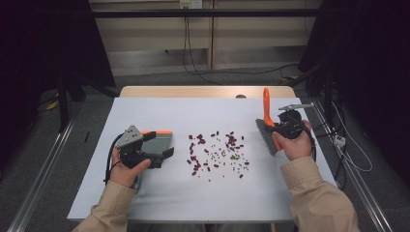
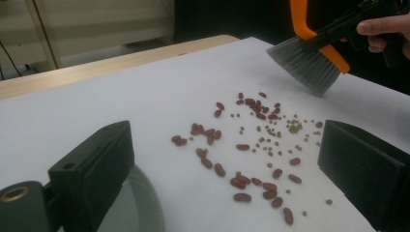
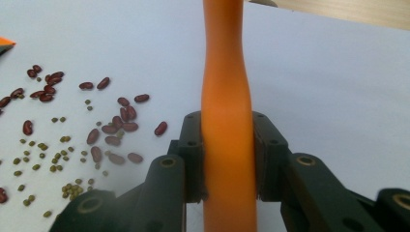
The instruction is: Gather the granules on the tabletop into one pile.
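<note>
Fingers of left gripper [image 1: 167, 153] stood spread wide, nothing between them, beside grey dustpan [image 1: 157, 143]. Red beans [image 1: 196, 159] and small green beans [image 1: 232, 157] lay scattered mid-table. Right gripper [image 1: 283, 126] clamped orange-handled brush [image 1: 267, 126], bristles near beans.

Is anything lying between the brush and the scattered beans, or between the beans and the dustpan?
Nothing visible. The brush, clamped in the right tool, hangs just right of the beans over bare white table. The dustpan lies left of the beans beside the open left tool, with bare surface between.
</note>
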Demonstrator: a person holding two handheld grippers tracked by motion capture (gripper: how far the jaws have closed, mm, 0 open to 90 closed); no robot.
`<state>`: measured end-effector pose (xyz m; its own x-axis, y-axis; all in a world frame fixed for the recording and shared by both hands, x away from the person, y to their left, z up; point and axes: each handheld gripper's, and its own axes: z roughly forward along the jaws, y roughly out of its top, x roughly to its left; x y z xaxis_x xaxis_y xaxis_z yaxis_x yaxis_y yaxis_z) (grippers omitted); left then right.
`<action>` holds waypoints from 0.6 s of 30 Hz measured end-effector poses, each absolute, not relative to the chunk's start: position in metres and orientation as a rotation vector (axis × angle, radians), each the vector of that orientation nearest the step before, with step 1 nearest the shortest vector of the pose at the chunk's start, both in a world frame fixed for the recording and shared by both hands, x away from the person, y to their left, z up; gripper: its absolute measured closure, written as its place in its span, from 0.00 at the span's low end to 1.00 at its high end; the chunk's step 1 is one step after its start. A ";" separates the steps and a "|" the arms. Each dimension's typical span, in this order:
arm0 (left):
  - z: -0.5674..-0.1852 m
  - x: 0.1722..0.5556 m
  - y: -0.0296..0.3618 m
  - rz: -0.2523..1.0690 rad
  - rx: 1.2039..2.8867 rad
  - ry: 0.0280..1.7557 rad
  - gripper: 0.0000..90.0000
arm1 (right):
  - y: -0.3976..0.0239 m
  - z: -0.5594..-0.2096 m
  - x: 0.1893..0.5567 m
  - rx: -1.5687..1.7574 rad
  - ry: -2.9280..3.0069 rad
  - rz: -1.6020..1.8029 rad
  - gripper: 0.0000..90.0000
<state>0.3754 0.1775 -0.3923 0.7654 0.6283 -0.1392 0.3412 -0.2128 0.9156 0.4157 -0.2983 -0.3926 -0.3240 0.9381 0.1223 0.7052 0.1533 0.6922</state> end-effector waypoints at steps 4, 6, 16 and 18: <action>-0.396 0.375 0.182 0.308 1.822 0.766 0.06 | -0.290 -0.398 0.423 1.549 2.134 0.928 0.79; -0.397 0.375 0.184 0.302 1.820 0.771 0.06 | -0.286 -0.400 0.427 1.540 2.162 0.905 0.79; -0.401 0.376 0.193 0.301 1.804 0.800 0.06 | -0.276 -0.412 0.437 1.478 2.177 0.879 0.78; -0.401 0.376 0.194 0.303 1.802 0.801 0.06 | -0.277 -0.413 0.437 1.482 2.189 0.905 0.77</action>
<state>0.3758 0.1942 -0.4007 0.7398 0.6504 -0.1721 0.3732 -0.1838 0.9094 0.4371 -0.2767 -0.4135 -0.3947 0.9164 0.0671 0.6961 0.2505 0.6728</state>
